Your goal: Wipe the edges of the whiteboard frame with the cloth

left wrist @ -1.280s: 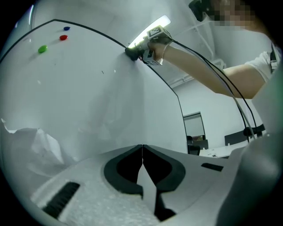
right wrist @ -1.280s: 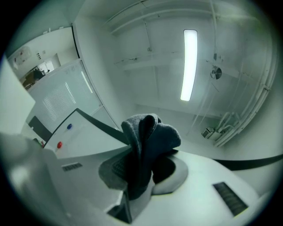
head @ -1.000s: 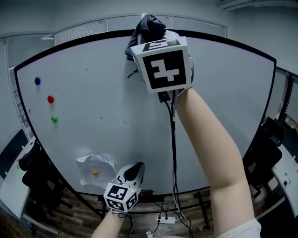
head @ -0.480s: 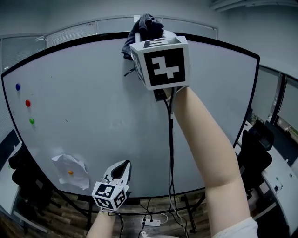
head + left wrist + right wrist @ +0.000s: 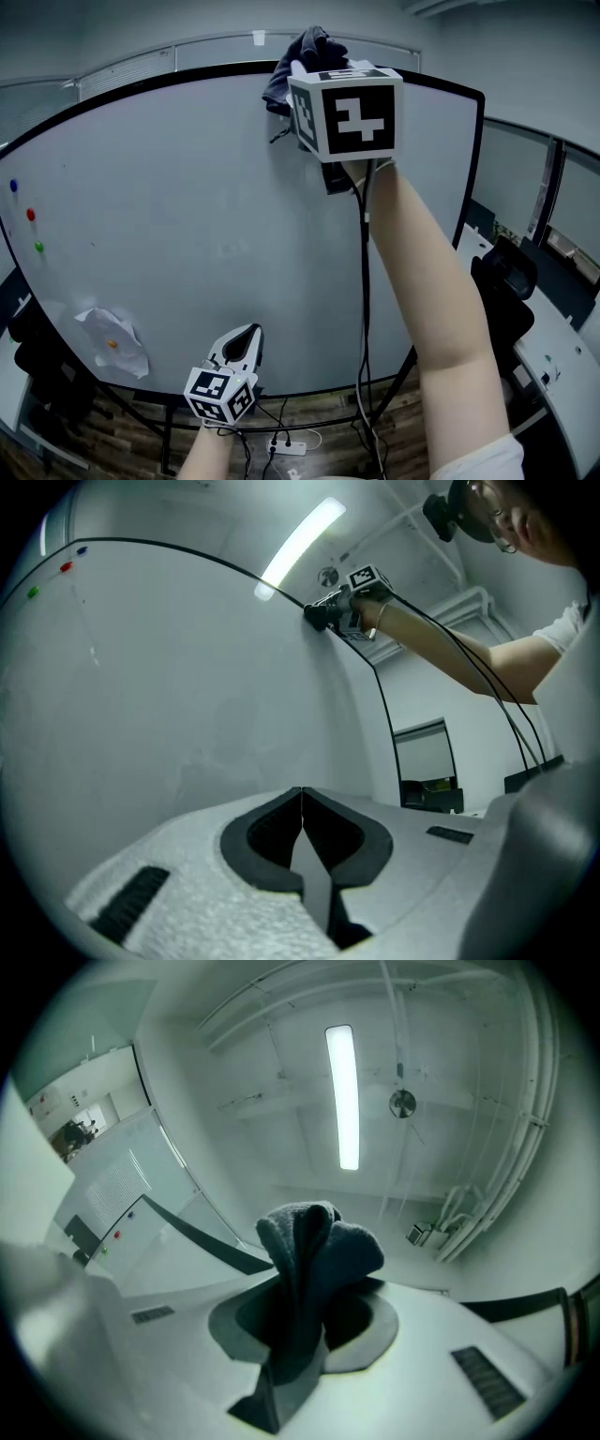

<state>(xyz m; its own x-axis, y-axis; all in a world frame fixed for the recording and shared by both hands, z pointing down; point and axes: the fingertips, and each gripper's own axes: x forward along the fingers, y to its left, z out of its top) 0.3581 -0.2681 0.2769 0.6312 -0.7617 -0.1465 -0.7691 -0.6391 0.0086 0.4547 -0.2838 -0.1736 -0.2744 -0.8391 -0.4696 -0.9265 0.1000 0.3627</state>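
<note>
The whiteboard (image 5: 187, 206) has a thin black frame (image 5: 141, 84). A dark grey cloth (image 5: 302, 49) bunches against the frame's top edge, right of the middle. My right gripper (image 5: 305, 70) is raised there, shut on the cloth, with its marker cube facing me. In the right gripper view the cloth (image 5: 314, 1251) sticks up from between the jaws of the right gripper (image 5: 309, 1288), with the black frame (image 5: 202, 1241) just beyond. My left gripper (image 5: 249, 333) hangs low near the board's bottom edge. In its own view the left gripper (image 5: 302, 794) is shut on nothing.
Blue (image 5: 13, 186), red (image 5: 30, 215) and green (image 5: 38, 247) magnets sit at the board's left. A crumpled paper (image 5: 111, 342) is pinned low left. Black chairs (image 5: 511, 281) stand at the right. A cable (image 5: 364, 309) hangs from the right gripper to a power strip (image 5: 286, 448).
My right gripper has slid the cloth rightward along the top edge of the frame, closer to the right corner. The left gripper has stayed low and shut.
</note>
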